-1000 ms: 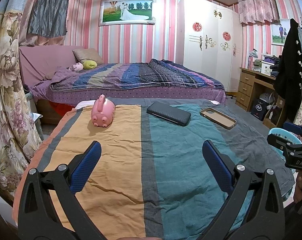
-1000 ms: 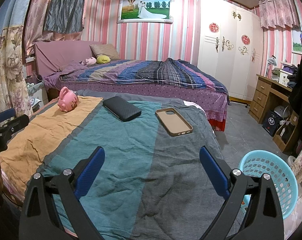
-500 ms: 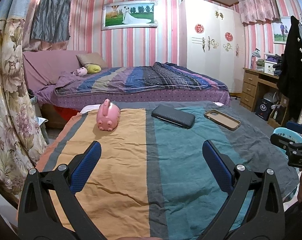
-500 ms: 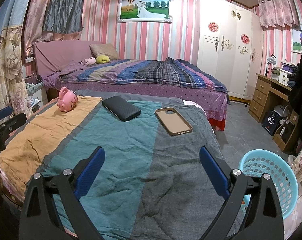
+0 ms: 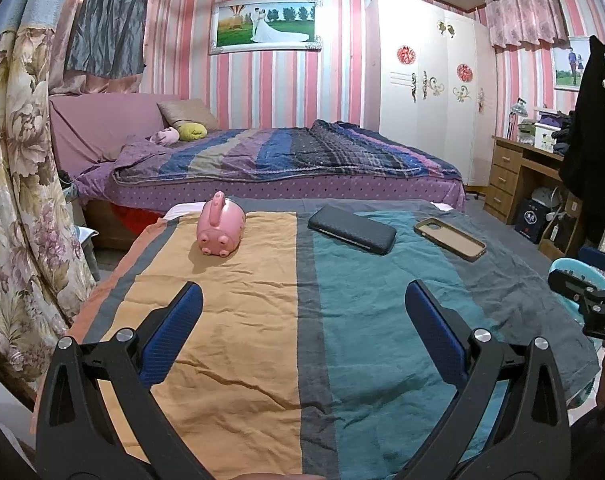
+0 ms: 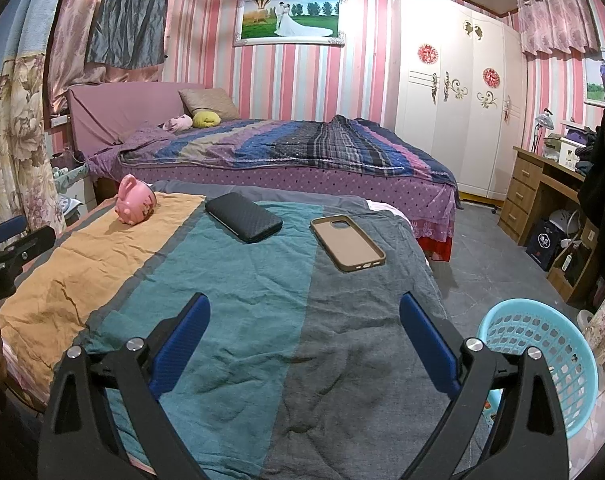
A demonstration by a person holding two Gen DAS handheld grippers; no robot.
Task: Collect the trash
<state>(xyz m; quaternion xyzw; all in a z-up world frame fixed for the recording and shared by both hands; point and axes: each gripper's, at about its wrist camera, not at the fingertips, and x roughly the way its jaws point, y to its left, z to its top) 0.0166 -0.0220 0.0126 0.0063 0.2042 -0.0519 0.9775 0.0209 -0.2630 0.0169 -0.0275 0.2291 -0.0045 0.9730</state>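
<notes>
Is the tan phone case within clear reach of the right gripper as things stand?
Probably yes: the right gripper is open and empty, and only bare bedspread lies between it and the tan phone case, which lies flat and apart from the black case.

We see a room lit softly and evenly, with only faint shadows. Both pictures look sharp in the middle. The edges bend round and turn black at the corners.
</notes>
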